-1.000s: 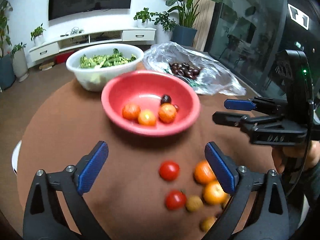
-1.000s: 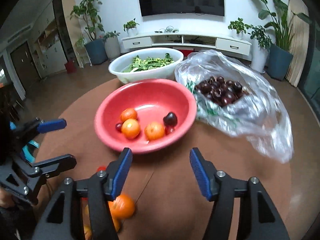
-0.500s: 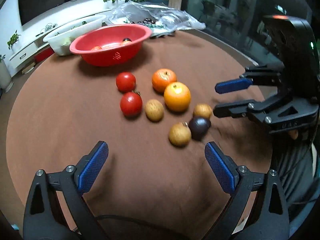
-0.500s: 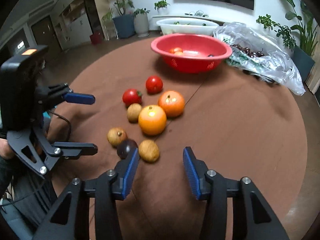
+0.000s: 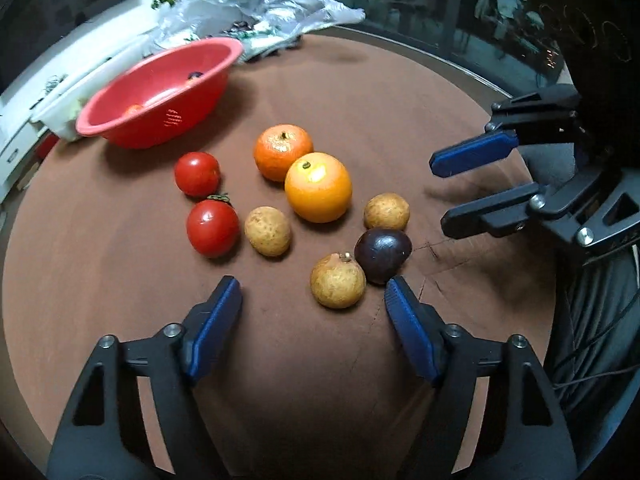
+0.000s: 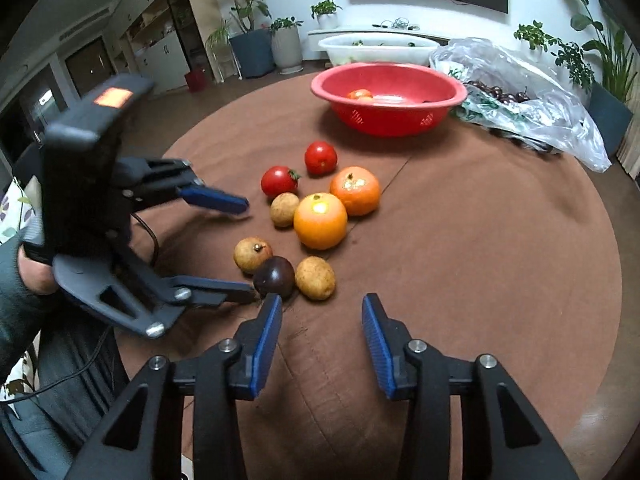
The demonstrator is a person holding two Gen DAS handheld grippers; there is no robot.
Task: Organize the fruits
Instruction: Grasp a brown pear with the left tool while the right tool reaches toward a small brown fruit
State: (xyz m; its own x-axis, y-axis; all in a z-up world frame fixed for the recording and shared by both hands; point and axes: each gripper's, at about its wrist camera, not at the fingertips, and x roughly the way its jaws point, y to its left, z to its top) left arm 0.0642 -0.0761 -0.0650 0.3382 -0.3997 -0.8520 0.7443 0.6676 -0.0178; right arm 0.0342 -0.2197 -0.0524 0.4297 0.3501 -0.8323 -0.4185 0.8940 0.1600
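Left gripper (image 5: 312,294) unclenched, jaws just closing, empty; right gripper (image 6: 322,314) likewise narrowing, empty; nearest tan fruit (image 5: 338,281) stem-up; dark plum (image 5: 383,255) long axis crosswise.

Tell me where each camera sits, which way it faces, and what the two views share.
Left wrist: rides the left gripper, looking down along its fingers at loose fruit on the brown table; the right gripper shows at right.
Right wrist: rides the right gripper, facing the same pile; the left gripper and a hand show at left.
Shared: the dark plum, red bowl, plastic bag.
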